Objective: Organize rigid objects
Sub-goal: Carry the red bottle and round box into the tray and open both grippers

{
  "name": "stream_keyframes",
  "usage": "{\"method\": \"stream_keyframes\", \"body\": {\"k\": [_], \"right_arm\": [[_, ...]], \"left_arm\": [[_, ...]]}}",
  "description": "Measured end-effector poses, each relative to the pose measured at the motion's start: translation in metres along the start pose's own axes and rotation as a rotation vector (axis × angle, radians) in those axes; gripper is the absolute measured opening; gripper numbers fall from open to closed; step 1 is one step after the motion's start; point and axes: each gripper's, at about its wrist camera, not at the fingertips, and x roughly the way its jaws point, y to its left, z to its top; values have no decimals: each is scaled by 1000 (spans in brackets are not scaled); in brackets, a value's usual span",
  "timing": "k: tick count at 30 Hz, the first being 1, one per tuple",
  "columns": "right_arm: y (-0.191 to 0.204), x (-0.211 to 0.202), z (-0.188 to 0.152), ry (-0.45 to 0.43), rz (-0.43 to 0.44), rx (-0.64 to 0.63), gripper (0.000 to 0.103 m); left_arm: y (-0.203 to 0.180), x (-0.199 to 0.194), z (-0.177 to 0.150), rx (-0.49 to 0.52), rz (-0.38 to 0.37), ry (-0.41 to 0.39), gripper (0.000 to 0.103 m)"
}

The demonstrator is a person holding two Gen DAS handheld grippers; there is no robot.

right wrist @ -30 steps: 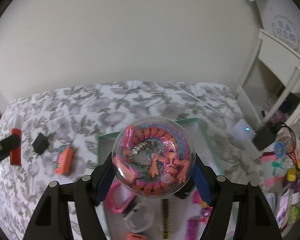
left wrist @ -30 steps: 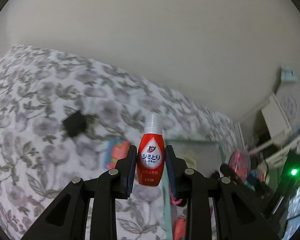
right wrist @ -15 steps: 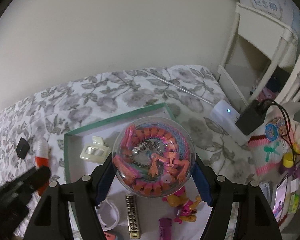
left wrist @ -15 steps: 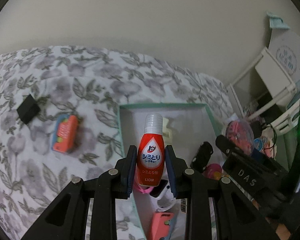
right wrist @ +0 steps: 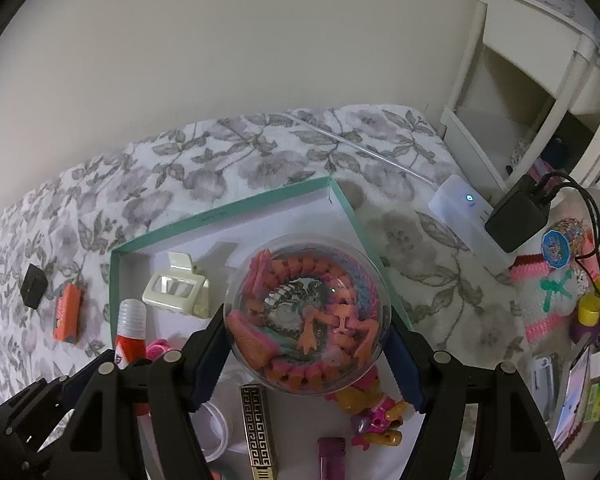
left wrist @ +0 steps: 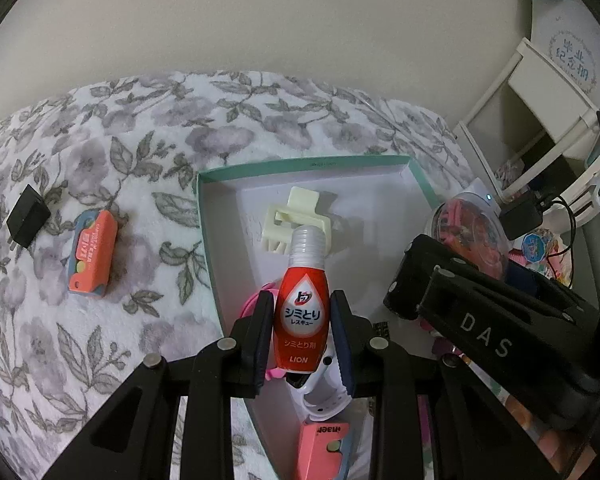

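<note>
The left gripper (left wrist: 302,330) was clenched on a small red stain-remover bottle (left wrist: 301,312), its pads pressed against the bottle's two sides, the ribbed white cap pointing away from the camera and the label marked LION facing it. The bottle hung over the near-left part of a shallow teal-rimmed tray (left wrist: 308,163) that lay on a grey floral bedspread (left wrist: 100,320). The right gripper (right wrist: 307,354) was grasping a clear plastic ball (right wrist: 307,312) filled with coiled pink, orange and blue toy pieces, its blue-padded fingers (right wrist: 407,364) set wide against the sphere's sides, and it was held over the middle of the same tray. Inside the tray, a cream hair claw clip (left wrist: 296,224) lay toward the far-left corner; nearer the camera were a gold-and-black patterned tube (right wrist: 259,428), a purple lighter (right wrist: 331,460), a pink and orange toy figure (right wrist: 374,416), a pink ring-shaped item partly hidden behind the left gripper, a white band (left wrist: 324,400) and a coral pink box (left wrist: 324,452) at the near edge. Outside the tray, on the bedspread to its left, an orange eraser in a blue sleeve (left wrist: 93,254) lay near a black charger block (left wrist: 27,216). Beyond the tray's right edge, a white power strip (right wrist: 466,216) with a lit dot carried a black adapter (right wrist: 518,216), close to a white shelf unit (right wrist: 532,92).
</note>
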Motion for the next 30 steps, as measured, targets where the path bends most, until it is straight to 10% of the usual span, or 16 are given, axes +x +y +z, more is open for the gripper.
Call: {"method": "stream_keyframes", "body": {"k": [30], "right_arm": [[9,40,-15,101,34,14,75]], "left_arm": [[8,24,-8,15,64,50,31]]}}
